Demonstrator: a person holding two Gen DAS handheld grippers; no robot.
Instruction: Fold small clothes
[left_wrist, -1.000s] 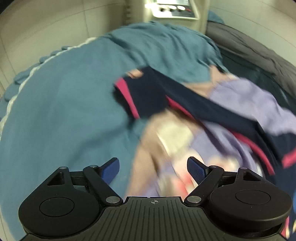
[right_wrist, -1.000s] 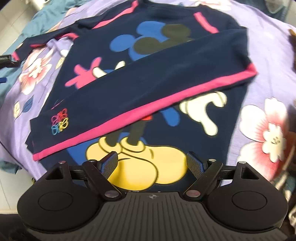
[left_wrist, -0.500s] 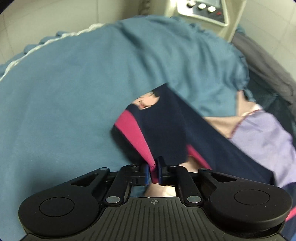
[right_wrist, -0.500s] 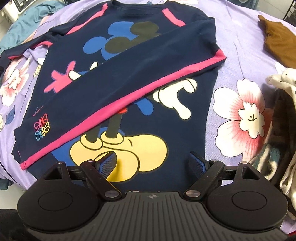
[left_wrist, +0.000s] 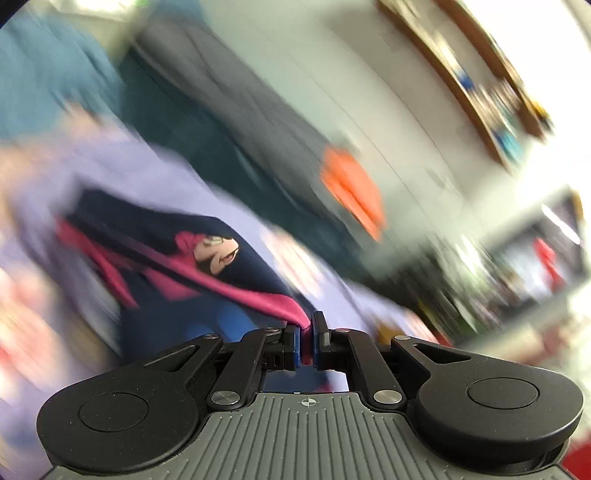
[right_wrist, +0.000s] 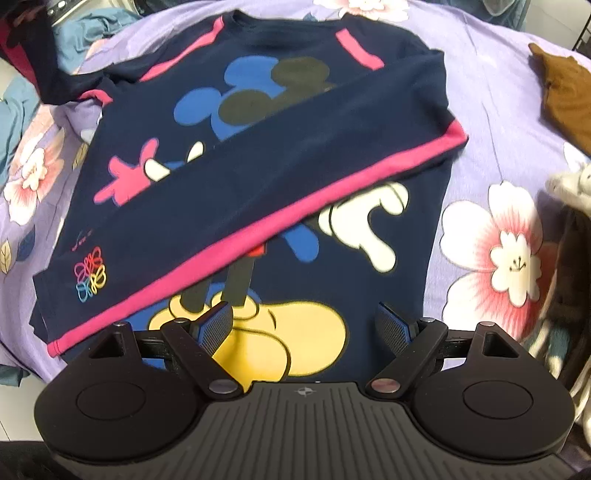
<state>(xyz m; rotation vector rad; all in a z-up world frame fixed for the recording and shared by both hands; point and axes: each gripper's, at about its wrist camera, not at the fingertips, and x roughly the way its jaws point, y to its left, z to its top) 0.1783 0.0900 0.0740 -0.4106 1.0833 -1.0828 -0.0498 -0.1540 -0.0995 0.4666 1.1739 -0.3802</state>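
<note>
On the lilac flowered sheet (right_wrist: 495, 122) lay the navy shirt (right_wrist: 369, 273), spread flat with its cartoon mouse print facing up. One sleeve (right_wrist: 280, 177), edged with a pink stripe, was folded slantwise across the chest, its cuff near the shirt's left edge in the right wrist view. The right gripper (right_wrist: 303, 325) hung over the hem, above the yellow shoes of the print, its jaws wide apart with nothing between them and the pads clear of the cloth. A brown garment (right_wrist: 565, 92) lay at the sheet's far right, and a pale garment (right_wrist: 569, 181) sat just below it at the edge. Teal cloth (right_wrist: 92, 33) showed beyond the sheet at the upper left.

The left wrist view was heavily blurred. The left gripper (left_wrist: 305, 343) had its jaws drawn close together, clamped on the pink cuff (left_wrist: 291, 312) of the other sleeve. That sleeve (left_wrist: 243, 284) stretched from the pads back to the rest of the shirt, lifted off the sheet, with a small mouse face printed on it. The jaws had just been closing, with the cuff between them. In the right wrist view the raised sleeve appeared as a dark shape at the top left corner. An orange thing (left_wrist: 351, 188) showed in the blurred background; I could not tell what it was.
</note>
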